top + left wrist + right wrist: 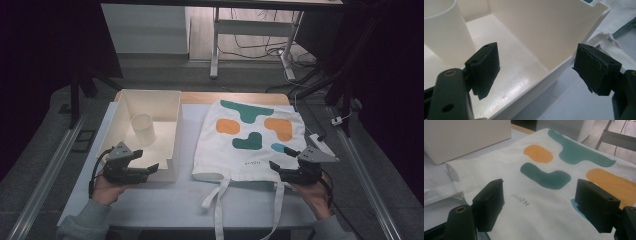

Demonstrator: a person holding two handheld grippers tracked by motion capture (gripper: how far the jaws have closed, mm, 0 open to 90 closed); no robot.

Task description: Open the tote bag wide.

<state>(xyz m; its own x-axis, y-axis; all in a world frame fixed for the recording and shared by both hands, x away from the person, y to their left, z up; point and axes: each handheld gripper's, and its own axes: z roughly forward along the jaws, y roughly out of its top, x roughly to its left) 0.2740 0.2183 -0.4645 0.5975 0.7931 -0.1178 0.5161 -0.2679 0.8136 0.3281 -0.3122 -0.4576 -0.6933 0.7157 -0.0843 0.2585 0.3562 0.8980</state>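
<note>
Left tongs (150, 169) released, straddling the tray's (172, 125) near corner wall for a grip; right tongs (280, 157) released over the flat tote bag (250, 150) near the table's (165, 200) front edge.

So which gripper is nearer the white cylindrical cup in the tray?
Left. The left gripper is at the cream tray's near corner, close to the white cylindrical cup; the right gripper hovers over the printed tote bag.
</note>
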